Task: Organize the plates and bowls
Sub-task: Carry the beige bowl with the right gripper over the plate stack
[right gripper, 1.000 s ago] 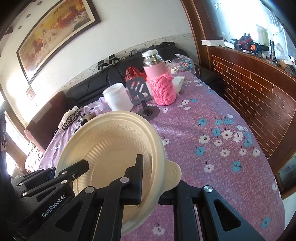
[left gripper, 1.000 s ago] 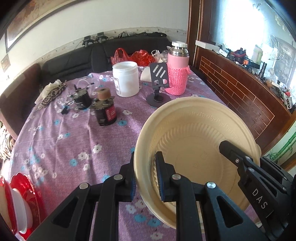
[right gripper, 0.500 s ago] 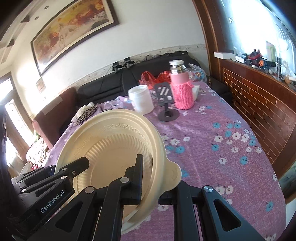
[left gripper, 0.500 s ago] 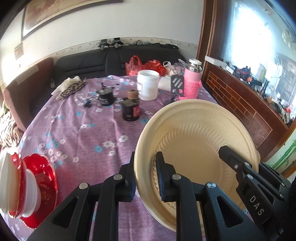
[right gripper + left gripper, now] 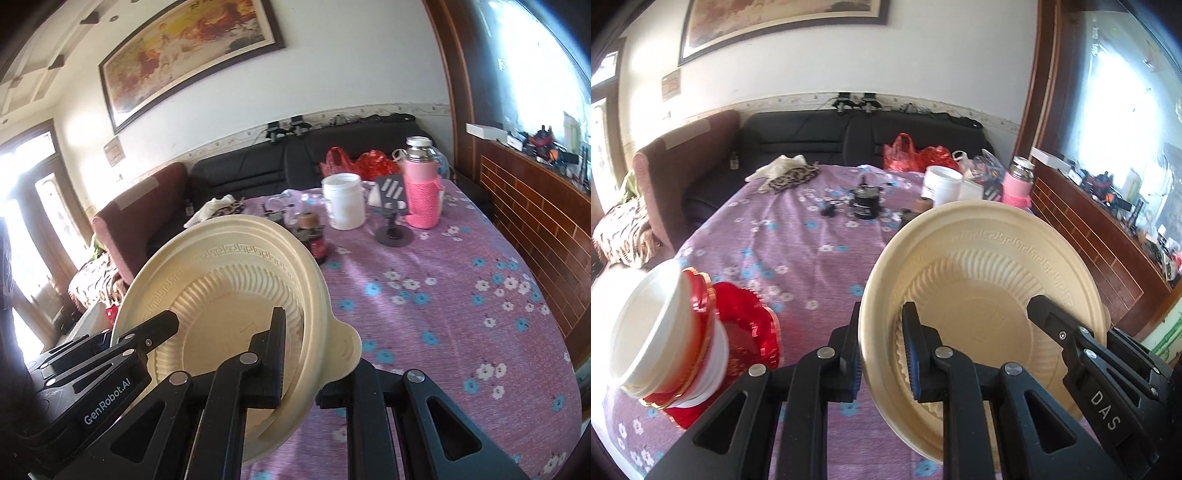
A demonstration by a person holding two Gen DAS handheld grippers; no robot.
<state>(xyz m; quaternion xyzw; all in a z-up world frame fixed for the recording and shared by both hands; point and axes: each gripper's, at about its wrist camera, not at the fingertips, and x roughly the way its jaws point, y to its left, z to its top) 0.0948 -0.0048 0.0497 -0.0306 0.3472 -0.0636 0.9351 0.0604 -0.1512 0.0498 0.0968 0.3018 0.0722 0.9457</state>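
Nearest the cameras, above the near end of the table, a cream disposable plate is held off the surface, tilted with its ribbed inner face toward the lenses. The left gripper is clamped on the plate's left rim, one blue-padded finger on each side of the edge. The right gripper is clamped on the opposite rim, beside a small tab handle; in the left wrist view its fingers enter from the right, marked "DAS".

At lower left of the left wrist view, a stack of white bowls interleaved with red, gold-edged pieces stands on red foil plates on the table, just beside the left gripper and apart from the cream plate.

The table carries a purple cloth printed with white and blue flowers. Farther along it stand a dark jar with a tan lid, a black round phone stand, a white plastic tub and a flask in a pink knitted sleeve. A leopard-print cloth lies at the far left edge.

Beyond the table are red plastic bags, a black sofa and a framed painting on the wall.
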